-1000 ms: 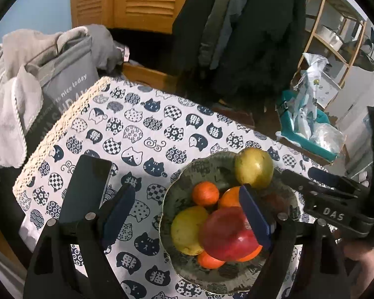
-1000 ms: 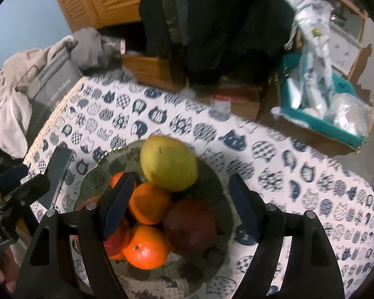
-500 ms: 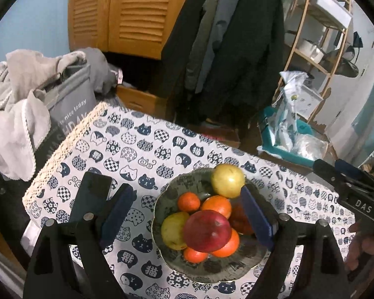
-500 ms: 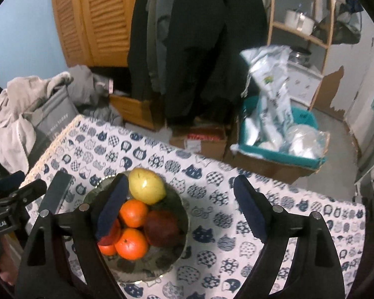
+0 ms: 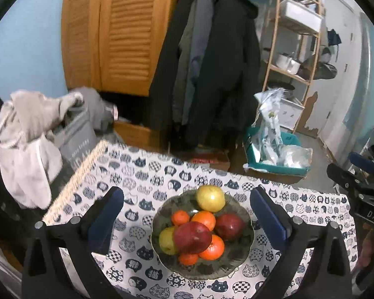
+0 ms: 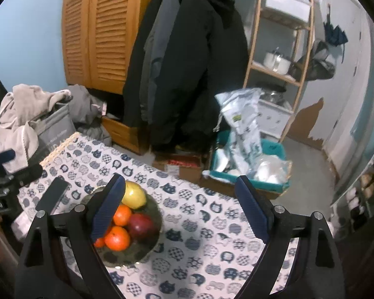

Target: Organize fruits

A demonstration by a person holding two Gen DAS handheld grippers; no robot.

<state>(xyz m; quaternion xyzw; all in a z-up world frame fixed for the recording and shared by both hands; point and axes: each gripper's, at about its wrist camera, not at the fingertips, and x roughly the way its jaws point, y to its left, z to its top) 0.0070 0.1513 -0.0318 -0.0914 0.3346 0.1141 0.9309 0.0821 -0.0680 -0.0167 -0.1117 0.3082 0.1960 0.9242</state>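
A dark patterned bowl (image 5: 239,254) stands on the cat-print tablecloth (image 5: 147,172). It holds a red apple (image 5: 192,237) on top, a darker red apple (image 5: 229,225), a yellow-green fruit (image 5: 210,198) at the far rim, another yellow fruit (image 5: 167,243) and several oranges (image 5: 204,220). My left gripper (image 5: 185,194) hangs above the bowl, its jaws opening wide with nothing between them. My right gripper (image 6: 179,180) is high over the cloth to the right of the bowl (image 6: 127,256), jaws also opening and empty. Its left finger (image 6: 107,209) hides part of the fruit.
A dark phone (image 6: 52,194) lies left of the bowl. Beyond the table's far edge are a grey laundry bag with clothes (image 5: 37,134), hanging coats (image 5: 212,74), a cardboard box (image 6: 184,167), a teal bin of bags (image 6: 251,172) and a wooden shelf (image 6: 274,69).
Both grippers have risen and drawn back from the bowl, which now looks smaller and lower. Both pairs of jaws have widened. The fruit has stayed in the bowl.
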